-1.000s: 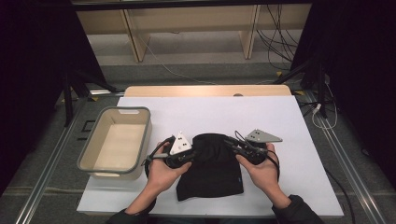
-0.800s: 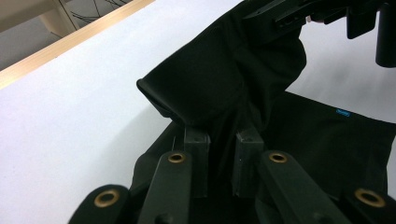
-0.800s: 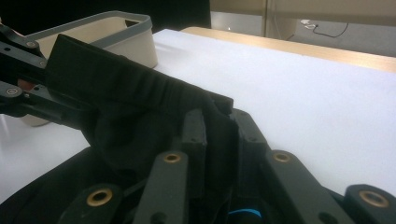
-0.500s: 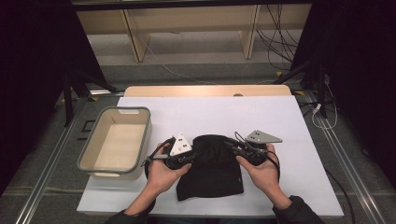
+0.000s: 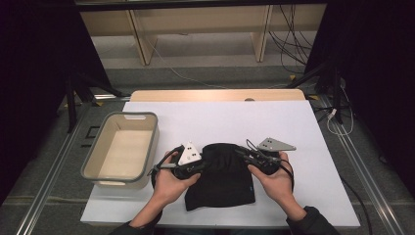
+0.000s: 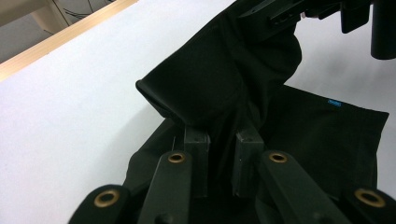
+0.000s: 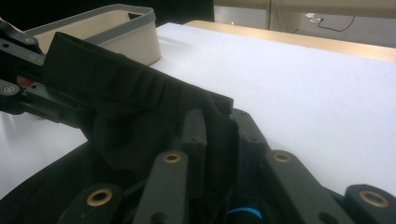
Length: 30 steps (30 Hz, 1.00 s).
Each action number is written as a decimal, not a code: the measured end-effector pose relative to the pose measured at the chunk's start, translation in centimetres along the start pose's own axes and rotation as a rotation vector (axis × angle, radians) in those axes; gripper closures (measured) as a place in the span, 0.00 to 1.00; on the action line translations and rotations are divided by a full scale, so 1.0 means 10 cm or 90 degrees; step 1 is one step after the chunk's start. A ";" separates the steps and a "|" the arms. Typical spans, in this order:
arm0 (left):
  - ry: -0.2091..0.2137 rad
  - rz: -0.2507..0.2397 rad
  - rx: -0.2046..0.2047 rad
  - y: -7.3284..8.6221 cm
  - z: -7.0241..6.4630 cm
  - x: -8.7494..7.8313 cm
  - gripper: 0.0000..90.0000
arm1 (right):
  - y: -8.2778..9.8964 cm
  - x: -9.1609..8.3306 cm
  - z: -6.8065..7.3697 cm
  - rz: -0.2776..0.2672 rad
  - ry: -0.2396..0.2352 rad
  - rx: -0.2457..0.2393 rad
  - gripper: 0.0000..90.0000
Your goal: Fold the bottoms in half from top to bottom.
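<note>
A black cloth (image 5: pixel 220 183) lies on the white table (image 5: pixel 220 120) in front of the person. Its far edge is lifted off the table and held between both grippers. My left gripper (image 5: pixel 202 167) is shut on the left side of that raised edge; in the left gripper view the pads (image 6: pixel 196 140) pinch a fold of the cloth (image 6: pixel 224 79). My right gripper (image 5: pixel 243 155) is shut on the right side of the edge; in the right gripper view its jaws (image 7: pixel 219 123) clamp the fabric (image 7: pixel 126 93). The band of cloth stretches between the two.
A beige bin with a grey rim (image 5: pixel 152 139) stands to the left of the cloth, close to the left hand, and appears behind the fabric as the bin (image 7: pixel 140 16) in the right gripper view. A wooden strip (image 5: pixel 215 94) borders the table's far edge.
</note>
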<state>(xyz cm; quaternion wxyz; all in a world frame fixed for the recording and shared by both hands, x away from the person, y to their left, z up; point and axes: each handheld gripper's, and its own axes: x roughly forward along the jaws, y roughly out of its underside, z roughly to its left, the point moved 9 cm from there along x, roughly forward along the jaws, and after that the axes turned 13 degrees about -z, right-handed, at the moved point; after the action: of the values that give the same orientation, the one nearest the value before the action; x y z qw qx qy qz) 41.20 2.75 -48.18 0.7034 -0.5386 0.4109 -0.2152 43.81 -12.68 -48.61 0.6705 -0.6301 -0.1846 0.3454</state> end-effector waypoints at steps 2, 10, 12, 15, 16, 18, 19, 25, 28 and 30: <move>0.001 0.002 0.001 0.01 0.00 0.00 0.88 | 0.00 0.00 0.00 0.001 -0.001 0.001 0.87; 0.009 0.007 0.002 0.02 -0.02 -0.01 0.88 | 0.02 -0.02 0.01 0.007 -0.006 0.002 0.87; 0.011 0.010 0.003 0.03 -0.02 -0.01 0.88 | 0.03 -0.02 0.01 0.009 -0.008 0.001 0.87; 0.015 0.012 0.003 0.05 -0.02 -0.01 0.88 | 0.04 -0.03 0.01 0.013 -0.010 0.003 0.87; 0.016 0.014 0.003 0.05 -0.02 -0.01 0.88 | 0.04 -0.03 0.01 0.014 -0.010 0.005 0.87; 0.016 0.016 0.003 0.06 -0.02 -0.02 0.88 | 0.05 -0.03 0.01 0.015 -0.011 0.008 0.87; 0.018 0.017 0.004 0.07 -0.02 -0.02 0.88 | 0.05 -0.03 0.01 0.015 -0.012 0.008 0.87; 0.027 0.025 0.011 0.10 -0.03 -0.01 0.88 | 0.08 -0.04 0.01 0.022 -0.015 0.009 0.87; 0.030 0.028 0.011 0.11 -0.03 -0.02 0.88 | 0.09 -0.05 0.01 0.025 -0.018 0.010 0.87; 0.032 0.029 0.009 0.12 -0.04 -0.01 0.88 | 0.09 -0.05 0.01 0.025 -0.018 0.012 0.87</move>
<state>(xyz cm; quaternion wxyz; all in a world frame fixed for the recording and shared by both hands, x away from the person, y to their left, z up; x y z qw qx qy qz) 40.66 3.04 -49.27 0.7014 -0.5184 0.4390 -0.2158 43.16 -13.00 -49.39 0.6669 -0.6221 -0.1782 0.3694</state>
